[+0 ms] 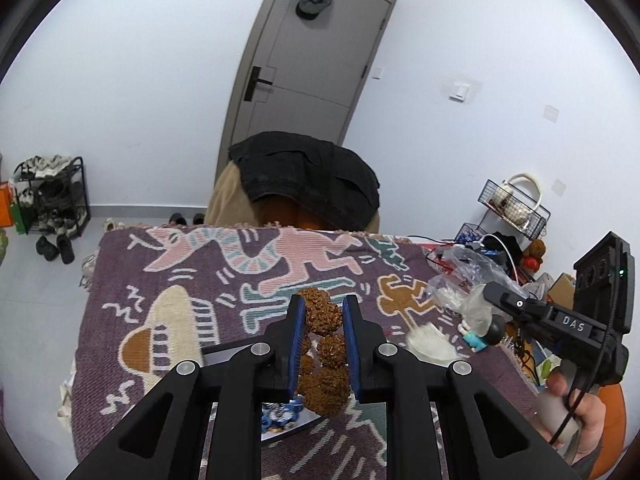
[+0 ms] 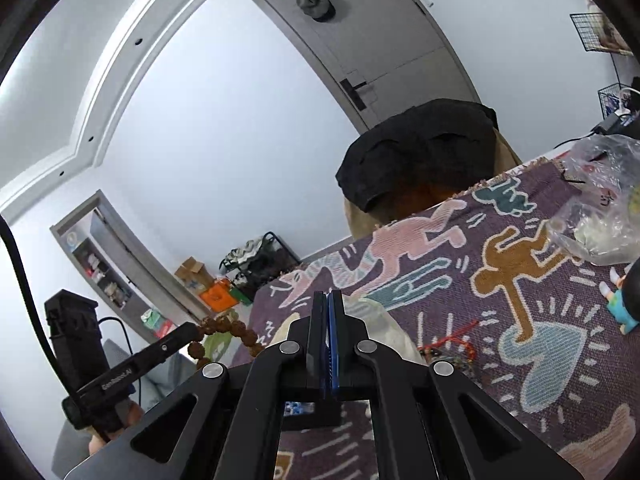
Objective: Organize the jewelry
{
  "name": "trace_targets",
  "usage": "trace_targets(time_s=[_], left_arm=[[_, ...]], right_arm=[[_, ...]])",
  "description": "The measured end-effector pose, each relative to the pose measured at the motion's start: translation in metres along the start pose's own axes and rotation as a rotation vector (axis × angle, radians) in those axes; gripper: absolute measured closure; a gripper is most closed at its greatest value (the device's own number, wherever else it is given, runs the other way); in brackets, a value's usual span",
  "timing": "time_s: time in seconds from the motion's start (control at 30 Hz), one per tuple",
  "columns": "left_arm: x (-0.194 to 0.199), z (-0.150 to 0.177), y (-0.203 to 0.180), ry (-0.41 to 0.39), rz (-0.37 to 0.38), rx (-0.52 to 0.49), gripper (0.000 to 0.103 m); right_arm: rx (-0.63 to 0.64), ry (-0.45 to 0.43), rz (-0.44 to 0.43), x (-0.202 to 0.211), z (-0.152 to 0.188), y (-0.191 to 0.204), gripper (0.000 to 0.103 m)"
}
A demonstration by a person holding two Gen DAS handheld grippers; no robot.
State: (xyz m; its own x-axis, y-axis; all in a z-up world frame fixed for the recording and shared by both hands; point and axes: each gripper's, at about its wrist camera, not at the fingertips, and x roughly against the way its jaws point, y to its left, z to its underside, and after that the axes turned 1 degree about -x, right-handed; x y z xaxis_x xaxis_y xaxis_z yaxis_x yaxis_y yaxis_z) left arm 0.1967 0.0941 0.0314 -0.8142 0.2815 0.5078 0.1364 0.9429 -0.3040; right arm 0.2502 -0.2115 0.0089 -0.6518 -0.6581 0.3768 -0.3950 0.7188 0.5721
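Observation:
A bracelet of big, bumpy brown beads (image 1: 322,344) hangs between the blue pads of my left gripper (image 1: 323,312), which is shut on it above the patterned purple cloth (image 1: 160,280). From the right wrist view, that left gripper (image 2: 194,332) is at the left with the brown beads (image 2: 228,330) dangling from its tip. My right gripper (image 2: 328,300) is shut with nothing between its pads. It also shows at the right of the left wrist view as the right gripper (image 1: 490,290), held by a hand (image 1: 588,420). A red string bracelet (image 2: 452,344) lies on the cloth (image 2: 540,360).
A grey tray with a blue item (image 1: 280,420) sits under the left gripper. A crumpled plastic bag (image 1: 468,276), a small figurine (image 1: 480,332) and a white bundle (image 1: 430,342) crowd the right side. Behind the table stands a chair draped in black clothing (image 1: 308,180).

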Motion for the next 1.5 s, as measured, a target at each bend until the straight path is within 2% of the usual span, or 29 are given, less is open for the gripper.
trace_targets(time_s=[0.13,0.27,0.33,0.4,0.47,0.73,1.07,1.1,1.17,1.2,1.23,1.3,1.37,1.5], left_arm=[[-0.007,0.008,0.013,0.039,-0.009,0.018,0.083],[-0.011,0.016,0.029,0.069,0.030,0.091,0.081],[-0.010,0.017,0.036,0.078,0.028,0.118,0.073],[-0.004,0.018,0.042,0.062,0.015,0.134,0.048],[0.005,0.018,0.045,0.032,0.006,0.141,0.040],[0.024,0.024,0.061,0.016,-0.039,0.144,0.039],[0.042,0.035,0.096,0.006,-0.083,0.201,0.039],[0.043,0.035,0.098,0.005,-0.085,0.204,0.039],[0.045,0.036,0.100,0.005,-0.089,0.206,0.039],[0.044,0.037,0.100,0.007,-0.090,0.206,0.039],[0.043,0.037,0.100,0.010,-0.091,0.205,0.039],[0.039,0.038,0.098,0.020,-0.086,0.201,0.039],[0.033,0.039,0.094,0.030,-0.078,0.196,0.039],[0.022,0.041,0.083,0.049,-0.055,0.185,0.039]], right_arm=[[0.017,0.011,-0.003,-0.008,0.005,0.013,0.100],[0.025,0.030,-0.010,-0.019,0.011,0.023,0.100],[0.031,0.038,-0.015,-0.023,0.013,0.029,0.100],[0.043,0.044,-0.020,-0.026,0.015,0.036,0.100],[0.050,0.049,-0.027,-0.028,0.016,0.041,0.100],[0.070,0.109,-0.076,-0.052,0.028,0.060,0.100],[0.084,0.210,-0.131,-0.098,0.049,0.088,0.100],[0.098,0.223,-0.128,-0.104,0.052,0.092,0.100],[0.126,0.244,-0.063,-0.112,0.056,0.098,0.100],[0.131,0.256,-0.027,-0.116,0.059,0.099,0.092],[0.123,0.281,-0.013,-0.120,0.062,0.097,0.065],[0.100,0.297,-0.010,-0.122,0.064,0.092,0.029],[0.091,0.250,-0.005,-0.112,0.064,0.083,0.028],[0.043,0.245,0.010,-0.098,0.060,0.060,0.028]])
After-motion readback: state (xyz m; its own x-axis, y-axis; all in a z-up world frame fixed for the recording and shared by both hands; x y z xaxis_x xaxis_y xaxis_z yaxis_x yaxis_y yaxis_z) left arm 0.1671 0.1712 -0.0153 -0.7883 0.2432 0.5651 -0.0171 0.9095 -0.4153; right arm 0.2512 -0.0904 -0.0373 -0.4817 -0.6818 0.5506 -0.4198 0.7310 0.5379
